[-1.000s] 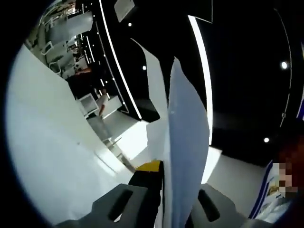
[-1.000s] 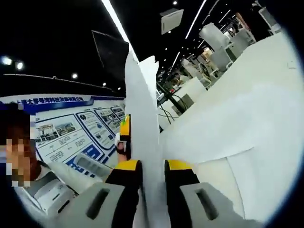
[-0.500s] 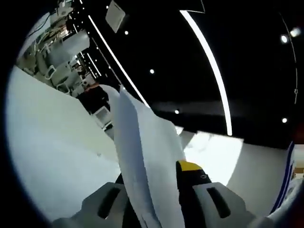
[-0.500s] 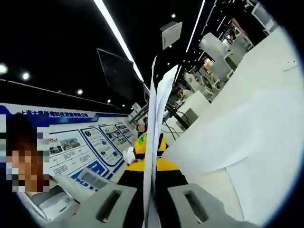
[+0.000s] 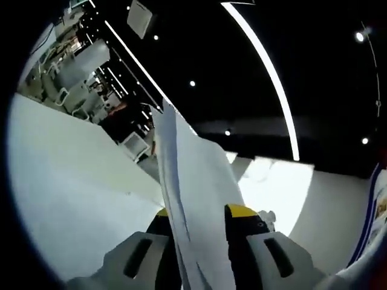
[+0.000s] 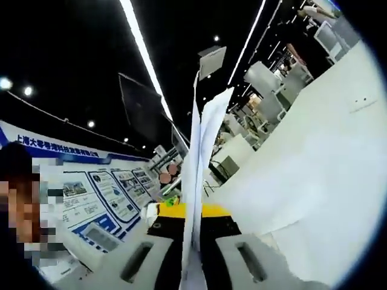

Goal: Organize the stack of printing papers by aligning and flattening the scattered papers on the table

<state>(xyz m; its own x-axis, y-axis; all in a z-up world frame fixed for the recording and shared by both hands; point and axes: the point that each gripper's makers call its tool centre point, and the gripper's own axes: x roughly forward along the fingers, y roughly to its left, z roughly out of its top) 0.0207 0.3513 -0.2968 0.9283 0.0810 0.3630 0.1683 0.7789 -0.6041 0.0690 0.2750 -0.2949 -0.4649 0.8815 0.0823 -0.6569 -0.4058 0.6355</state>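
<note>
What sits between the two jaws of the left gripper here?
The stack of white papers, held edge-on and rising up from the left gripper, whose jaws are closed on it, as the left gripper view shows.

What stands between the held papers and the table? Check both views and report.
Nothing visible does. The left gripper and right gripper both clamp the papers upright, and the white table beside them looks bare. The sheets' lower edges are hidden behind the jaws.

The left gripper (image 5: pixel 197 241) pinches a sheaf of white printing papers (image 5: pixel 196 181) edge-on between its yellow-tipped fingers (image 5: pixel 242 212), above the white tabletop (image 5: pixel 66 205) at left.
</note>
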